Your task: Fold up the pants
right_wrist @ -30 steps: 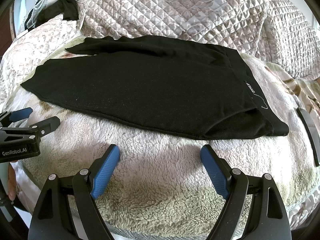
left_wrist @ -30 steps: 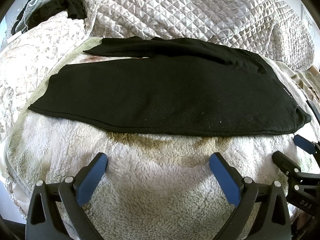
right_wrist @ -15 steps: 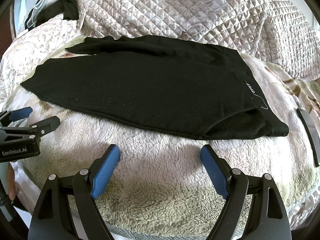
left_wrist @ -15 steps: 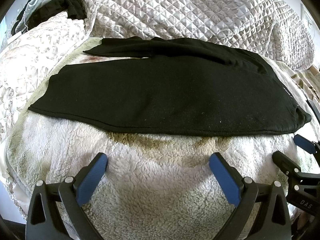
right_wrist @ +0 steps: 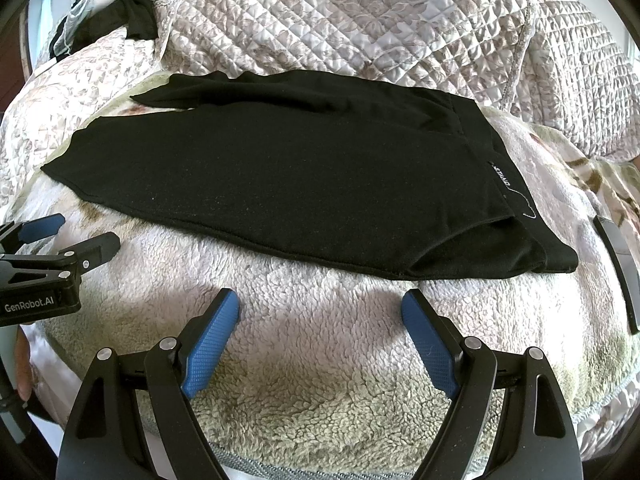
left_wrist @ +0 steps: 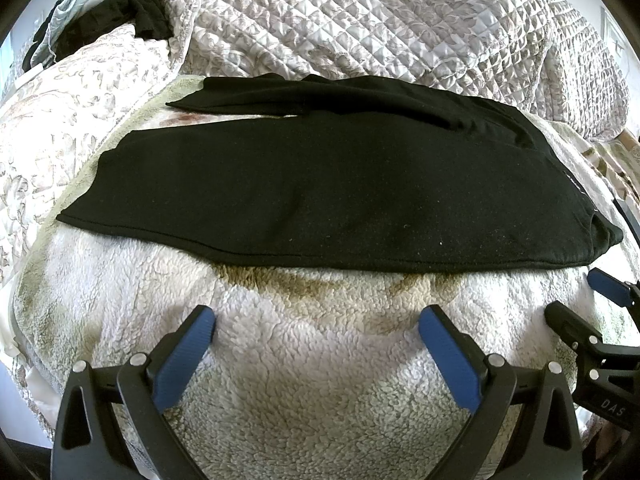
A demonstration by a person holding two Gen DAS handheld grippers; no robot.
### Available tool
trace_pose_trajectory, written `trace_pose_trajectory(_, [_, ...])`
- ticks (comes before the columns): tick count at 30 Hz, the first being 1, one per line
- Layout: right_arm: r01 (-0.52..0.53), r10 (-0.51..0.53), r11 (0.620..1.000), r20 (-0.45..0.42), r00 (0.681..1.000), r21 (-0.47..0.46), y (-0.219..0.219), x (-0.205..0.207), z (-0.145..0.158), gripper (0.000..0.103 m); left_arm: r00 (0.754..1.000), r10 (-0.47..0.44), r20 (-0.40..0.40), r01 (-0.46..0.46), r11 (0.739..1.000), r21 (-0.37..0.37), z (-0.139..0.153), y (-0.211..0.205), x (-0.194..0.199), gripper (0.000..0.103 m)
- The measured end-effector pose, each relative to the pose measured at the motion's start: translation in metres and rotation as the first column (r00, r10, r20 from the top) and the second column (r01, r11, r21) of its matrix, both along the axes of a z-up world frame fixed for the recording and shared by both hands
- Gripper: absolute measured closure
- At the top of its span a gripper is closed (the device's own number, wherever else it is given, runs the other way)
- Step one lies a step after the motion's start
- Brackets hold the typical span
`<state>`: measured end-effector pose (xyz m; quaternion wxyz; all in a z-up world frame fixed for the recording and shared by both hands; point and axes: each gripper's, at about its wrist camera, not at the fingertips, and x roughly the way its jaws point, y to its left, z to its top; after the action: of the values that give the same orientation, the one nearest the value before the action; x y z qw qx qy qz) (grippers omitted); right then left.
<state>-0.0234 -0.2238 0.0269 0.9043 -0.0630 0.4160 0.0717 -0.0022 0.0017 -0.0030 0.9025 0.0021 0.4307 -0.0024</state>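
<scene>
1. Nothing has shifted since the earlier frames.
2. Pants (left_wrist: 340, 192) lie flat on the fleece (left_wrist: 312, 380).
3. My left gripper (left_wrist: 316, 320) and right gripper (right_wrist: 320, 300) hover near the pants' front hem, both spread wide, empty.

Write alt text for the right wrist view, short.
Black pants lie flat on a fleece blanket, waistband to the right, untouched. The right hand-held gripper hovers open just short of the near edge; the left hand-held gripper shows at left, also open. A quilted cover is behind.
</scene>
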Motion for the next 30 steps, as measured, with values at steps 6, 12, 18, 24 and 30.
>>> trace_pose_trajectory(6, [-0.001, 0.001, 1.0, -0.001, 1.0, -0.001, 0.0001, 0.0004, 0.0004, 0.02, 1.0, -0.003, 0.0, 0.003, 1.0, 0.003, 0.0012, 0.0, 0.0003, 0.0])
trace_pose_trajectory(12, [-0.003, 0.003, 1.0, -0.003, 1.0, -0.002, 0.0002, 0.0012, 0.0004, 0.02, 1.0, -0.011, 0.001, 0.011, 1.0, 0.011, 0.0009, -0.0009, 0.0029, 0.0])
trace_pose_trajectory(18, [-0.003, 0.003, 1.0, -0.003, 1.0, -0.001, 0.0002, 0.0009, 0.0003, 0.02, 1.0, -0.01, 0.002, 0.01, 1.0, 0.012, 0.0002, -0.0017, 0.0024, 0.0])
trace_pose_trajectory(24, [-0.004, 0.004, 1.0, -0.003, 1.0, 0.0, 0.0002, 0.0005, 0.0006, 0.02, 1.0, -0.01, 0.002, 0.01, 1.0, 0.011, 0.0, -0.0018, 0.0022, 0.0])
trace_pose_trajectory(30, [-0.002, 0.002, 1.0, -0.005, 1.0, 0.005, -0.0004, 0.0013, -0.0001, 0.02, 1.0, -0.01, 0.001, 0.01, 1.0, 0.011, -0.0006, -0.0021, 0.0018, 0.0])
